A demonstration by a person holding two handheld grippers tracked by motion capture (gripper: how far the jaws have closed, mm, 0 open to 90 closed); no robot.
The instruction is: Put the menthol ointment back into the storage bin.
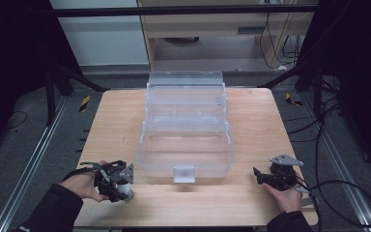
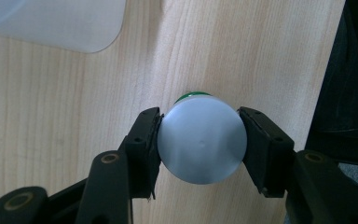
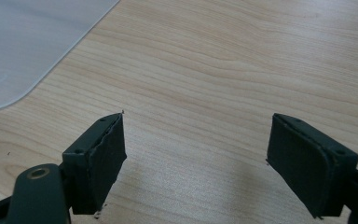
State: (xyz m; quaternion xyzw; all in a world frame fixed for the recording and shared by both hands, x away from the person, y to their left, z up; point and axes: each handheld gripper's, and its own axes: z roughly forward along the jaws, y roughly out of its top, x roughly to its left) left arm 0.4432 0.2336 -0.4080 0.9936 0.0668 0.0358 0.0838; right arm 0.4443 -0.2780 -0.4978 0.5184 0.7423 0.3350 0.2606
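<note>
A small round bottle with a pale grey-white cap and a green rim stands on the wooden table near its front left edge. My left gripper is shut on the bottle, one jaw on each side of the cap. At the front right, my right gripper is open just above the bare wood, with nothing between its jaws. A clear plastic storage box with its lid folded back stands in the middle of the table between the two grippers.
The box has a latch on its front wall, and a corner of the box lies close to the right gripper. Cables trail over the floor on the right. The table's front edge is near both hands.
</note>
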